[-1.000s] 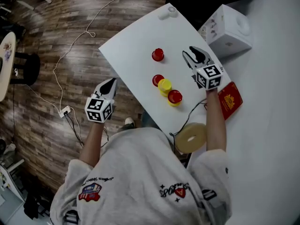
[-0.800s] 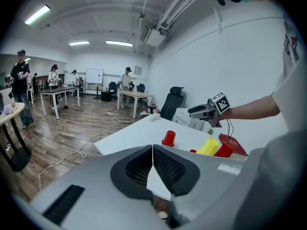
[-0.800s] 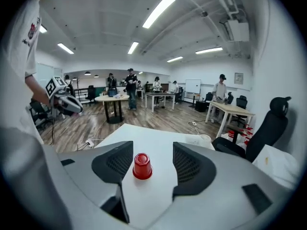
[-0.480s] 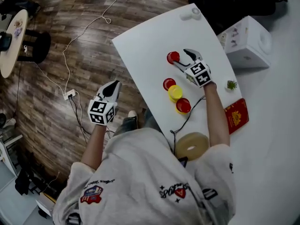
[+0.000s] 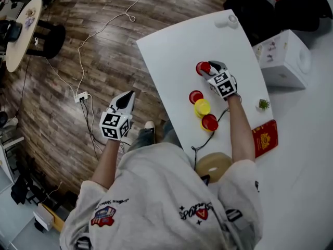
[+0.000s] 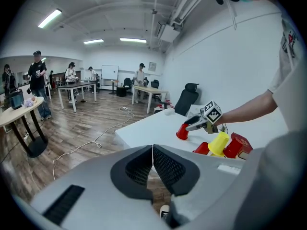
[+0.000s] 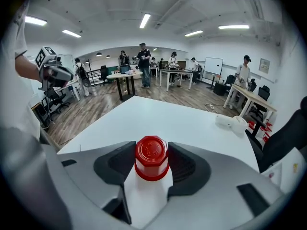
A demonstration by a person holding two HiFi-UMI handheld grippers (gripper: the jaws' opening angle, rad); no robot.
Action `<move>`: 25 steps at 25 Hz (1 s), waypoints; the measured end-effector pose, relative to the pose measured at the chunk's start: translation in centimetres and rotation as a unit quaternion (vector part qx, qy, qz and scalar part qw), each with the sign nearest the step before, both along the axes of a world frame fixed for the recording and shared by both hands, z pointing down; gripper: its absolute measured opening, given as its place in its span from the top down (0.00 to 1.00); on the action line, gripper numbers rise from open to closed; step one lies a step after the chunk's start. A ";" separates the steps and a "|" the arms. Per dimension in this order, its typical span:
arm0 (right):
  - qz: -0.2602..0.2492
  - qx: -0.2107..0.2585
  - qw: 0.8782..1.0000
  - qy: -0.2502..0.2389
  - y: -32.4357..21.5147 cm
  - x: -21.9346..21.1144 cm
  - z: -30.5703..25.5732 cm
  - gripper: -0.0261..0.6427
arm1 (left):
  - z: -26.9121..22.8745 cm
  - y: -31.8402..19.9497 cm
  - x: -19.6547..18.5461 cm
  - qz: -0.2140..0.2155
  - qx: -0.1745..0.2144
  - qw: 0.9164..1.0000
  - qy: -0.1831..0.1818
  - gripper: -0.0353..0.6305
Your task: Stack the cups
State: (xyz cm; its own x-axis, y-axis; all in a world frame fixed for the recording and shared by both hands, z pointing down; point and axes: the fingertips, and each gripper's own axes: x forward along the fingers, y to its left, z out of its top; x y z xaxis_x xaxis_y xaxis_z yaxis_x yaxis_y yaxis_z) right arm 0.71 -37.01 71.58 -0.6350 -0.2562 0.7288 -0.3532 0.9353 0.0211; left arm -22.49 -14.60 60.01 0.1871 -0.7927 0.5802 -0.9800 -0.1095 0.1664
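Note:
An upside-down red cup [image 5: 202, 67] [image 7: 151, 157] stands on the white table [image 5: 177, 51], apart from the others. My right gripper [image 5: 207, 66] [image 7: 151, 152] has it between its jaws, which are closing, and both pads touch its sides. Nearer me, a second red cup [image 5: 195, 96], a yellow cup [image 5: 202, 107] and a third red cup [image 5: 209, 122] stand in a tight row, all upside down. My left gripper [image 5: 126, 99] [image 6: 152, 150] hangs shut and empty over the wooden floor, left of the table.
A white box [image 5: 283, 59], a small plant [image 5: 264, 104] and a red booklet [image 5: 264, 138] lie right of my right arm. A tape roll [image 5: 213, 165] sits at the near edge. A white object [image 5: 229, 20] rests at the far corner. Cables run across the floor.
My right gripper moved left from open table onto the lone red cup, opened wide around it, then narrowed onto it. The left gripper stayed shut off the table.

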 end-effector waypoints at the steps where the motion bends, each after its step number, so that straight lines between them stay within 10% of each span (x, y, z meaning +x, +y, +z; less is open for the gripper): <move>1: 0.005 -0.004 1.000 0.005 0.2 0.2 -0.3 0.64 | -0.1 0.0 0.1 0.002 0.002 1.000 0.002 0.93; 25: 0.266 0.072 0.958 -0.075 9.2 11.4 -22.4 0.64 | -4.2 2.2 5.4 0.138 0.087 0.985 0.055 0.93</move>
